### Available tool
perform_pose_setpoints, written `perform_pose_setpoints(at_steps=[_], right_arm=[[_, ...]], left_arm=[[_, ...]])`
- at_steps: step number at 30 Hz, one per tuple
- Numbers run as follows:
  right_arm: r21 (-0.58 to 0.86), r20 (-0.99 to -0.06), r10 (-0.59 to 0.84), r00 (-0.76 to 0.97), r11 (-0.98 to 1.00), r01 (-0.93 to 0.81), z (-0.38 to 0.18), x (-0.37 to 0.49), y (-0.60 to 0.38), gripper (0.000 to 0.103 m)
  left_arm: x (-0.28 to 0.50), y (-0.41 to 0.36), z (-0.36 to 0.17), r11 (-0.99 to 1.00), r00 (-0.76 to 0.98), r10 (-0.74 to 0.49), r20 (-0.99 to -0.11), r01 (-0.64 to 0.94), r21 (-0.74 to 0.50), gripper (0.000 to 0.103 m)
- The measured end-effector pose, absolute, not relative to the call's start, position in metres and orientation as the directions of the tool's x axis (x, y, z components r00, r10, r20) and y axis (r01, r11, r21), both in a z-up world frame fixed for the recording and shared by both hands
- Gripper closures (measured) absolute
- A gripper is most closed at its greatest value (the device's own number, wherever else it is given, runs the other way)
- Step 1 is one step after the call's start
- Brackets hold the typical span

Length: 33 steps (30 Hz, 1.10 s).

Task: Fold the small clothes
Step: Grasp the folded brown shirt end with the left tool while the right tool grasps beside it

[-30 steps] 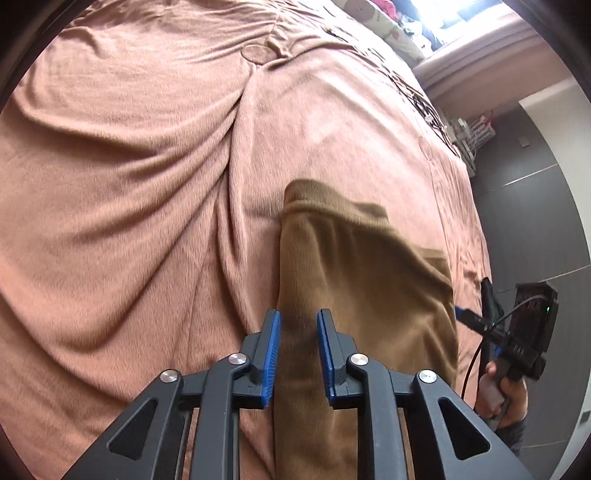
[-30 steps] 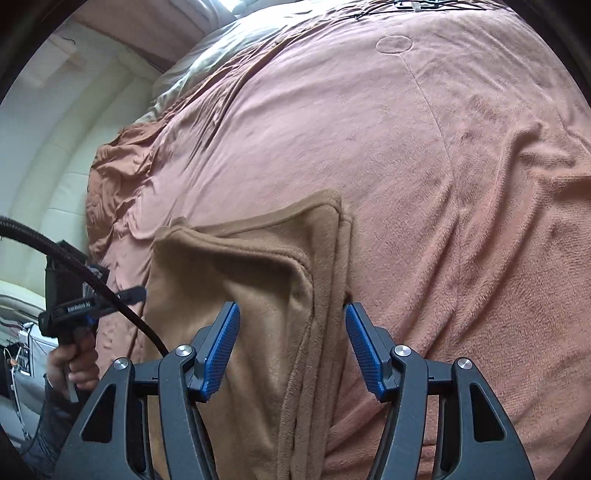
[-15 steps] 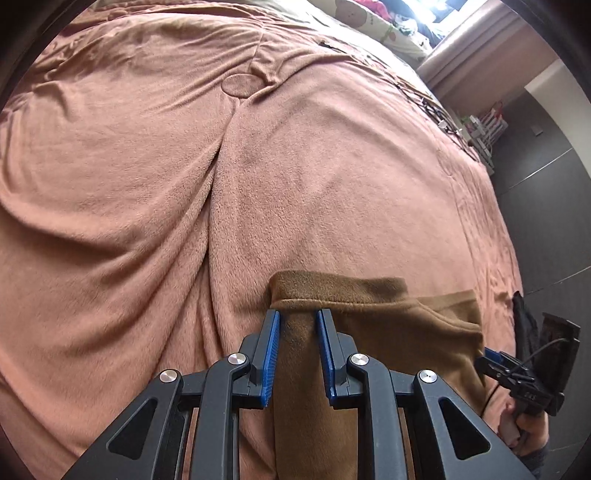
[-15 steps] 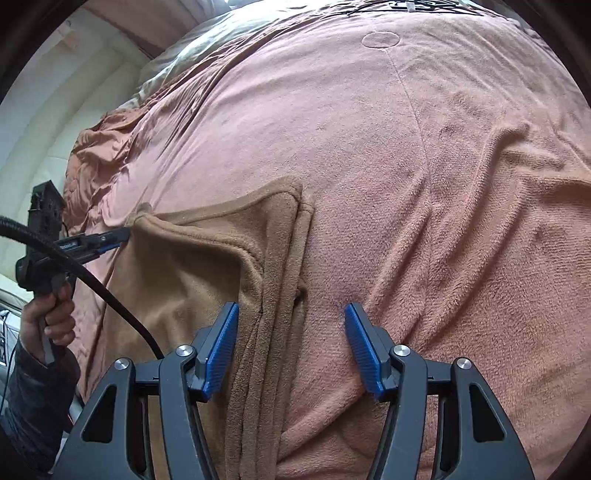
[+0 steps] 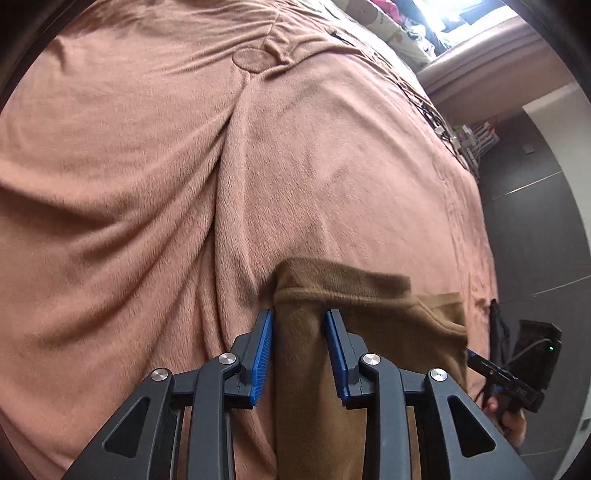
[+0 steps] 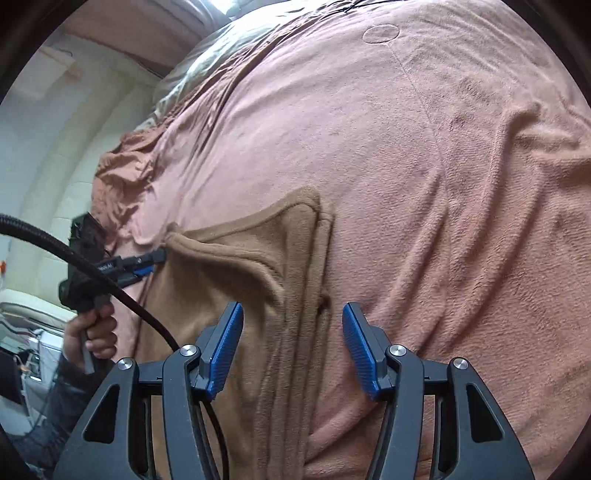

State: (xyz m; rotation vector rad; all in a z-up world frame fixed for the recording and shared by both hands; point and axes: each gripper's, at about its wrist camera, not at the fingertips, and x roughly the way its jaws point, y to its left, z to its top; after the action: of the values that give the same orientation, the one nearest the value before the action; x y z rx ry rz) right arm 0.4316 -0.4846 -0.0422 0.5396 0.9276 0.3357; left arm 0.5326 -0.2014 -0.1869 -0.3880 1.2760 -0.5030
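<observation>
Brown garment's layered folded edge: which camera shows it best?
Right wrist: the brown garment shows its stacked edges running down between the open right gripper. Left wrist shows only its top hem and one panel.

Wrinkled pink blanket (image 5: 184, 166), window (image 5: 461, 14)

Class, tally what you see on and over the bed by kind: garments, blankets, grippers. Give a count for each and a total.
Brown garment: 1
Pink blanket: 1
Grippers: 2, left gripper and right gripper
Total: 4
</observation>
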Motion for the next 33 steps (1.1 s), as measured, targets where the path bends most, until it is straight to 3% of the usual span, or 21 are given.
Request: perform_pose_setpoints(at_steps=[10, 23, 25, 27, 29, 33], right_arm=[[0.653, -0.64, 0.583, 0.5, 0.756, -0.046, -0.061, 0.44, -0.494, 0.049], [0.672, -0.614, 0.58, 0.535, 0.74, -0.031, -0.07, 0.465, -0.483, 0.049], [0.647, -0.636, 0.556, 0.536, 0.762, -0.023, -0.068, 0.466, -0.478, 0.061], [0.616, -0.659, 0.529, 0.534, 0.787, -0.019, -0.064, 0.463, -0.474, 0.078], [0.601, -0.662, 0.52, 0.539, 0.798, -0.032, -0.056, 0.459, -0.468, 0.084], [0.558, -0.663, 0.485, 0.571, 0.828, -0.055, -0.036, 0.447, -0.456, 0.086]], left_arm=[[0.522, -0.198, -0.198, 0.807, 0.16, -0.59, -0.791, 0.122, -0.578, 0.072], [0.537, -0.215, -0.201, 0.812, 0.223, -0.583, -0.781, 0.128, -0.569, 0.073], [0.535, -0.217, -0.2, 0.823, 0.237, -0.567, -0.789, 0.125, -0.554, 0.077], [0.534, -0.219, -0.197, 0.83, 0.246, -0.557, -0.793, 0.13, -0.542, 0.084], [0.531, -0.217, -0.192, 0.827, 0.253, -0.561, -0.788, 0.14, -0.545, 0.093], [0.526, -0.216, -0.174, 0.817, 0.271, -0.576, -0.771, 0.163, -0.553, 0.096]])
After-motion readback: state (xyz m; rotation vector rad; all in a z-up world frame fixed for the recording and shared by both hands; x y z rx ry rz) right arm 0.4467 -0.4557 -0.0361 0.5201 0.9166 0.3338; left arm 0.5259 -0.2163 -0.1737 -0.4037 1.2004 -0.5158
